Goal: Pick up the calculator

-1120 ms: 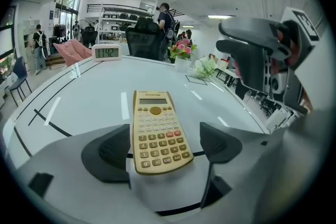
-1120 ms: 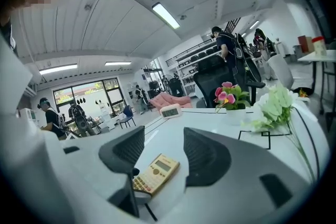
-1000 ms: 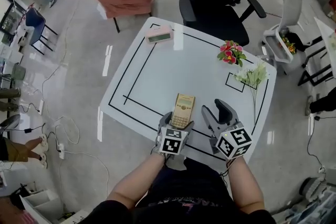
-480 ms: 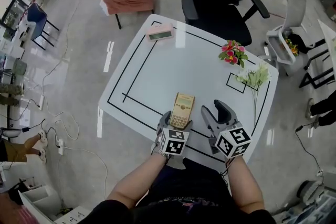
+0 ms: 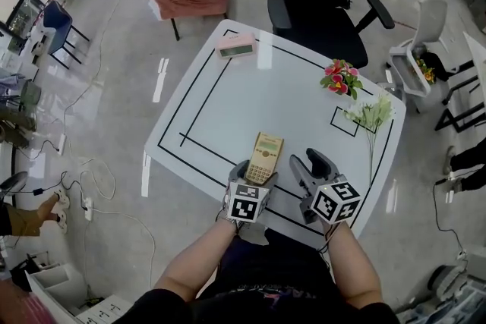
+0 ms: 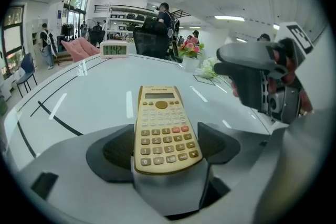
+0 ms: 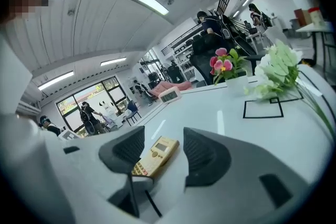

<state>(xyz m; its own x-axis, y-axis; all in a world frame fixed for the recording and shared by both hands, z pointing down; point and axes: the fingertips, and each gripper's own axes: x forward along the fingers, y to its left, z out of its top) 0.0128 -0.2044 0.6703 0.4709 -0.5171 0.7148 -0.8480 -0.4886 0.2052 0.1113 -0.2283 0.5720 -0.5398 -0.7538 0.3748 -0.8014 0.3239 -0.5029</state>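
Bench (image 5: 228, 95): spread beneath the calculator (image 6: 163, 131), which is lying flat.
Left gripper (image 6: 165, 140): being angled down over the calculator's near end, its wide jaws just being closed beside the calculator's long edges. The grip is judged best if both edges are being squeezed squarely before lifting.
Right gripper (image 7: 163, 147): being held open and empty, just right of the calculator.

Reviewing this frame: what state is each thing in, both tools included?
Left tool: open, jaws just closing, calculator between them.
Right tool: open, empty.
Calculator: lying flat, face up, not yet gripped.
Clock: upright, display showing digits.
Pink flowers: standing upright.
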